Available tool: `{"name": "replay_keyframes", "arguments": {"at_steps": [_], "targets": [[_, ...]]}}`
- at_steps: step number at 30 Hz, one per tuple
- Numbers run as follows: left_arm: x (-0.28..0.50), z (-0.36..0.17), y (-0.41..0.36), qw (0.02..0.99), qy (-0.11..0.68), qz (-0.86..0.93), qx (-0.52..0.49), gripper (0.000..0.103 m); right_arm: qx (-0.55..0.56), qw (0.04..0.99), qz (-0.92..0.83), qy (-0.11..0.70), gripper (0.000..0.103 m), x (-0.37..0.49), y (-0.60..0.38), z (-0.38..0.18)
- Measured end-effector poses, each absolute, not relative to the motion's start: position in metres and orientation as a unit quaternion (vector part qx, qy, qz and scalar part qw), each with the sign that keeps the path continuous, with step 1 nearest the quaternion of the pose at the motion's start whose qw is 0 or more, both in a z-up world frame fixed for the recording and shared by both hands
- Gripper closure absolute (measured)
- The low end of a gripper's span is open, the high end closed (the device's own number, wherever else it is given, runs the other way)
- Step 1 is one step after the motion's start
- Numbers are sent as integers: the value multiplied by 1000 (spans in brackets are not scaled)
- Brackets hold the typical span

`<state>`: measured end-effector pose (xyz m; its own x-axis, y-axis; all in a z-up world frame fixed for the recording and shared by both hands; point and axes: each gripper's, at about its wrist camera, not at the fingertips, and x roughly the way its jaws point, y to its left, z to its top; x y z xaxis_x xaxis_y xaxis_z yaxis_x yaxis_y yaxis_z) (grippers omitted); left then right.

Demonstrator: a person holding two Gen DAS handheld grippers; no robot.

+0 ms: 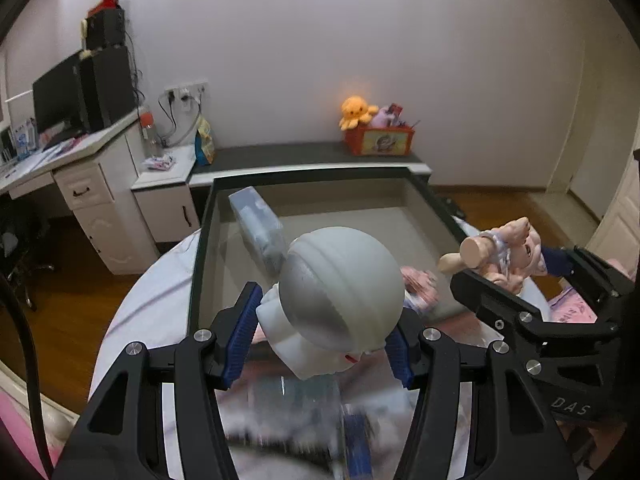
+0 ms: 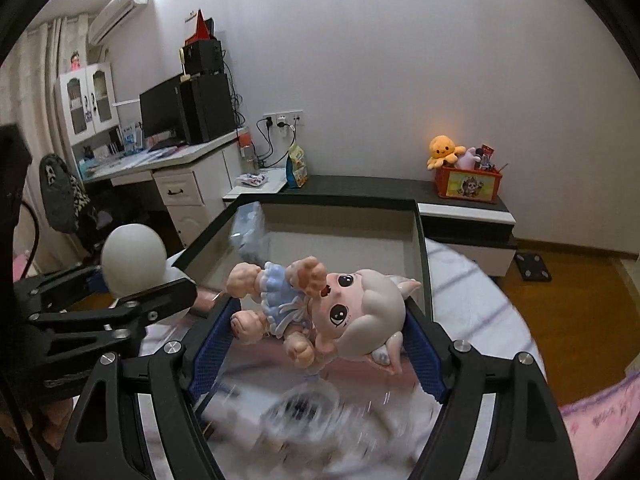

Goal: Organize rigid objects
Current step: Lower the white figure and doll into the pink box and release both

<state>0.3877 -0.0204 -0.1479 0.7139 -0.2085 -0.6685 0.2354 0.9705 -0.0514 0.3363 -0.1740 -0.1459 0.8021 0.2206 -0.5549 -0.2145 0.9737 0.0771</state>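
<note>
White plastic figure (image 1: pixel 340 304) is clamped in the left gripper (image 1: pixel 320 344), a doll (image 2: pixel 320 312) in the right gripper (image 2: pixel 320 344), both over the near edge of the open box (image 1: pixel 404 200). Lower each upright onto bare floor inside the box, clear of the packet (image 1: pixel 258 228) leaning at the box's left wall.

Matt white figure (image 1: pixel 340 288); glossy plastic doll (image 2: pixel 340 312); wooden floor (image 1: pixel 80 300).

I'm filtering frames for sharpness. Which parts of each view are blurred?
Left wrist view: white round-headed figure in the left gripper is sharp; clutter beneath it smears with motion blur. Right wrist view: doll in the right gripper is sharp; lower foreground streaks. Both bow at fisheye edges.
</note>
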Motion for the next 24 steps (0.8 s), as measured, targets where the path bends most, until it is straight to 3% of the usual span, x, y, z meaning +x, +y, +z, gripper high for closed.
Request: {"name": "replay_keyframes", "arguments": {"at_steps": [7,15,21,23,24], "targets": [[468,-182,-30,898,426,-110,21,45,8,927,112,358,23,429,-183,-172],[480,-208,-31,884,456,-95,23,44,10,910,103,401,23,457,-185,-202],[452,-181,-13,906,411,-99,-11,21,22,925,100,365,16,440,-188,-184],[433,-167,-9,916,386,-105,-12,19,23,932,104,347,1,428,-189,-171],[417,-157,-8,924,368,-106,-12,18,22,935,108,337,0,420,-189,-163]]}}
